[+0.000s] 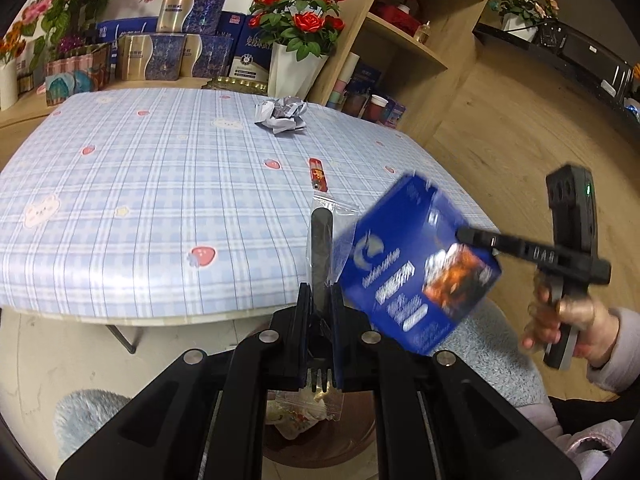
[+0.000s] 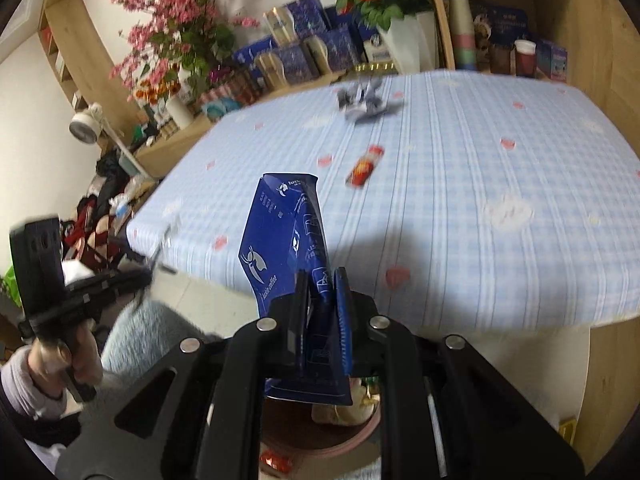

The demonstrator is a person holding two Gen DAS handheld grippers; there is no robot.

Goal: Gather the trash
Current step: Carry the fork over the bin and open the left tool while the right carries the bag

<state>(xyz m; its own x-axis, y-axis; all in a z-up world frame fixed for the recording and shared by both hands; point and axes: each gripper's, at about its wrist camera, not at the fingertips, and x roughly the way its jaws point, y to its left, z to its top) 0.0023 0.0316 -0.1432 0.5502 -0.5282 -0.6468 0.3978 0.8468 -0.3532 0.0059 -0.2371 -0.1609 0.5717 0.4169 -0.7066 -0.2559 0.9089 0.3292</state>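
My left gripper (image 1: 320, 304) is shut on a black plastic fork in a clear wrapper (image 1: 321, 248), held off the table's near edge. My right gripper (image 2: 322, 288) is shut on a blue coffee packet (image 2: 286, 236); the packet also shows in the left wrist view (image 1: 416, 268), with the right gripper (image 1: 472, 236) to its right. A crumpled paper ball (image 1: 282, 114) and a small red wrapper (image 1: 318, 174) lie on the blue checked tablecloth (image 1: 140, 184). Below both grippers is a round bin (image 2: 360, 436) with wrappers inside.
White vase of red roses (image 1: 294, 68), gift boxes (image 1: 176, 56) and pink flowers stand behind the table. Wooden shelves (image 1: 400, 40) with cups are at the right. A light-blue fluffy seat (image 1: 480, 344) is beside the bin. The other hand-held gripper (image 2: 52, 280) is at the left.
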